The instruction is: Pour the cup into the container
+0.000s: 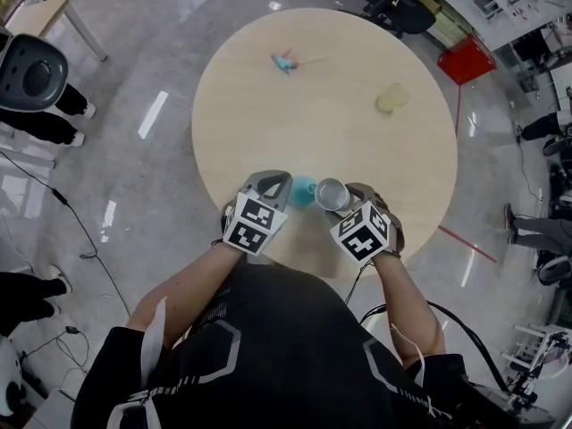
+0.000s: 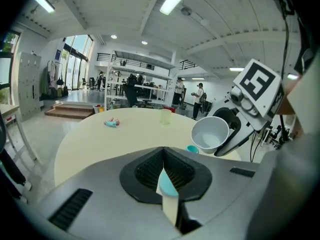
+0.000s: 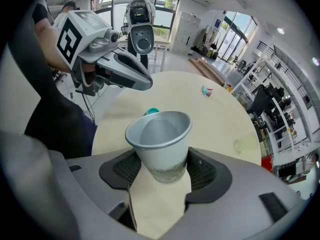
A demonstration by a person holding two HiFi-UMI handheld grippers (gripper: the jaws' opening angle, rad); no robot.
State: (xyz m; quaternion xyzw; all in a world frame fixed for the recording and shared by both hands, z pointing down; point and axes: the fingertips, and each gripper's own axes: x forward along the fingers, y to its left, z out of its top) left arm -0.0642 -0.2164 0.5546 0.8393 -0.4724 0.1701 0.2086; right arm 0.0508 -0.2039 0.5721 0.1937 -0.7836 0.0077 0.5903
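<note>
A: Your right gripper (image 3: 161, 166) is closed on the cup (image 3: 159, 139). The jaws sit on its lower half and its mouth is tipped toward the container (image 1: 302, 190). The cup hangs just right of the container and, as far as I can judge, slightly above it.

B: Treat that cup as light and thin-walled. It looks like paper, so a harder squeeze would probably buckle it. Your low hold suits it, since the base should be the stiffest part. I cannot tell whether anything is inside.

A: Your left gripper (image 2: 166, 179) has its jaws almost together, with a sliver of teal in the slit. It looks pinched on the container's near rim, though only that edge shows.

B: The container looks small, hard and smooth, likely plastic. I'd expect it to slide on the table (image 1: 268, 123) if it were nudged loose, and a rim pinch should steady it.

A: The count is one cup in hand, one container and two grippers.

B: Well apart from the container there is one pale green cup (image 1: 391, 99) off to its far right. One small teal toy (image 1: 284, 61) lies farther beyond it.
</note>
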